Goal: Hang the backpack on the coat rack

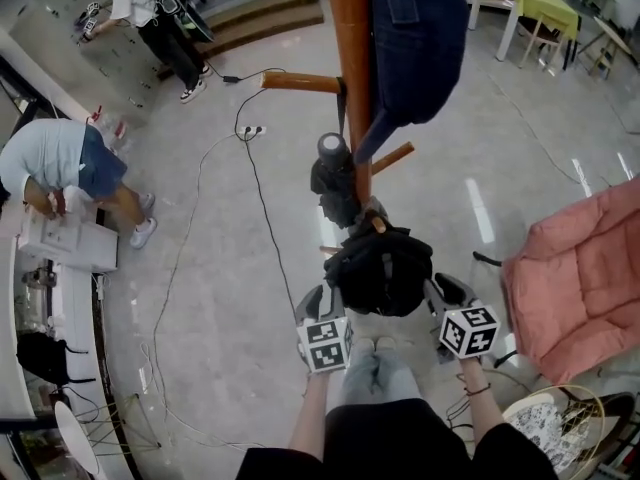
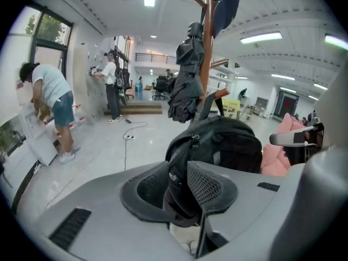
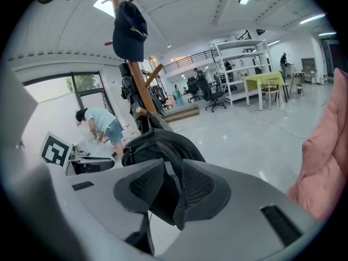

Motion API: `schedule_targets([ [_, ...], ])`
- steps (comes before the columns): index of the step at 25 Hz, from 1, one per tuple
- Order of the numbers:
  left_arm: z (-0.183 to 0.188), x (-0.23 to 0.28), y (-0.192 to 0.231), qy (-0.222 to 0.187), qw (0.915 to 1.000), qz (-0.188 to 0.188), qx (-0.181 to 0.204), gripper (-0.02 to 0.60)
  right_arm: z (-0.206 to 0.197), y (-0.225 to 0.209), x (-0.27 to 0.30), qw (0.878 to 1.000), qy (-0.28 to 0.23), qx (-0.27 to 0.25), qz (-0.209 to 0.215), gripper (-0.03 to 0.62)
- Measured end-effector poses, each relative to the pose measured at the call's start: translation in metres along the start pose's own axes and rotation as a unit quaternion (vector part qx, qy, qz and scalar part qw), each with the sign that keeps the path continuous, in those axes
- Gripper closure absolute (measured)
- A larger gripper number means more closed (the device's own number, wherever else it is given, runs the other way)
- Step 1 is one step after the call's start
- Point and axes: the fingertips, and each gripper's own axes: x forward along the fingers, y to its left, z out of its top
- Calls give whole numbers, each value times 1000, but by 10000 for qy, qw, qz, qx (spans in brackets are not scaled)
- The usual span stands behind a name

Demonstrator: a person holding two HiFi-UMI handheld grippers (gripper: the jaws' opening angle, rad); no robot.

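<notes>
Glossy floor (image 1: 450, 198), limp black backpack (image 1: 380, 268) pinched by left tongs (image 2: 182, 173), right tongs (image 3: 173, 170)

Black backpack (image 1: 380, 268) was matt woven cloth, soft and creased. Brown wooden coat rack (image 1: 350, 28) looked smooth, with a slight sheen. Dark blue cap (image 3: 130, 31) was matt cloth. Shells of the left gripper (image 2: 182, 175) and right gripper (image 3: 169, 181) were matt grey plastic; pads (image 2: 209, 186) were dark and rough-dotted. Pale grey floor (image 1: 230, 268) was glossy and reflected lights. Pink chair (image 1: 585, 268) was soft matt fabric.
</notes>
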Motion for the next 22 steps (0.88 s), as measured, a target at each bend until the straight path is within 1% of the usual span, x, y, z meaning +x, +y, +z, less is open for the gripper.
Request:
schedule_targets([
  [4, 26, -21, 2, -284, 9996, -80, 24, 525, 20, 10, -11, 9998, -186, -117, -3, 537],
  [7, 44, -38, 0, -464, 9985, -253, 106, 555, 36, 18, -21, 9993, -309, -199, 3, 557],
  [11, 67, -57, -5, -677, 9961, -521, 241, 565, 58, 26, -33, 9980, -482, -403, 28, 571],
  [15, 86, -75, -6, -894, 9934, -637, 339, 565, 80, 36, -46, 9964, -688, -482, 128, 576],
  [19, 98, -92, -12, -1042, 9904, -818, 401, 565, 97, 44, -63, 9939, -930, -580, 136, 577],
  [22, 108, -107, -13, -1222, 9878, -838, 485, 566, 108, 49, -74, 9918, -1116, -596, 170, 577],
])
